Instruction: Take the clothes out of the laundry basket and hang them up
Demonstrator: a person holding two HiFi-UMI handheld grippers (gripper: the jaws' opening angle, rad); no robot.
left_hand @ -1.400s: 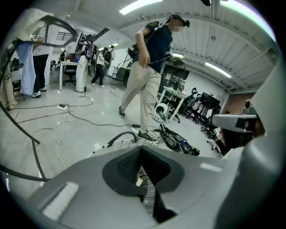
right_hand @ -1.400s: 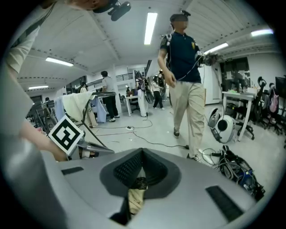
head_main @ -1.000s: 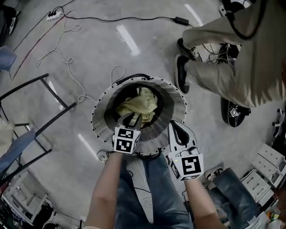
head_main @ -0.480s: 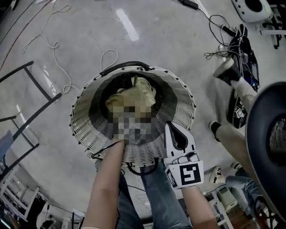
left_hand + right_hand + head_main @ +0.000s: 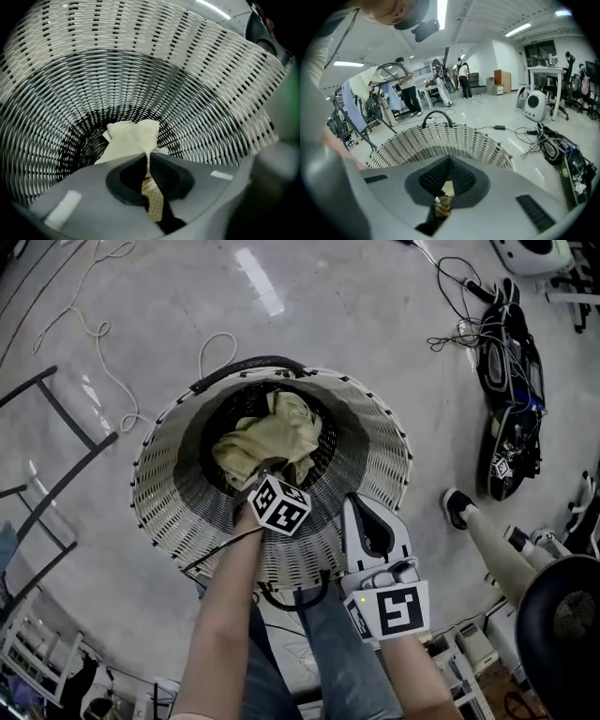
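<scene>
Left gripper (image 5: 149,157): jaws closing on a fold of the yellow garment (image 5: 272,432), cloth between them.
Right gripper (image 5: 367,512): jaws together, empty, lower right of the frame.
Garment: bottom of the laundry basket (image 5: 375,465), frame centre.
Risk: the thin pinch may slip at lifting.

Your wicker laundry basket (image 5: 380,451) is white, darkening to black inside; the garment (image 5: 267,432) in it is pale yellow; your left gripper (image 5: 149,157) and right gripper (image 5: 449,161) are grey.

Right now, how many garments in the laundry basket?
1 in view: a pale yellow garment at the bottom of the basket, with the left gripper jaws closing on a fold of it. Others may be hidden underneath.
</scene>
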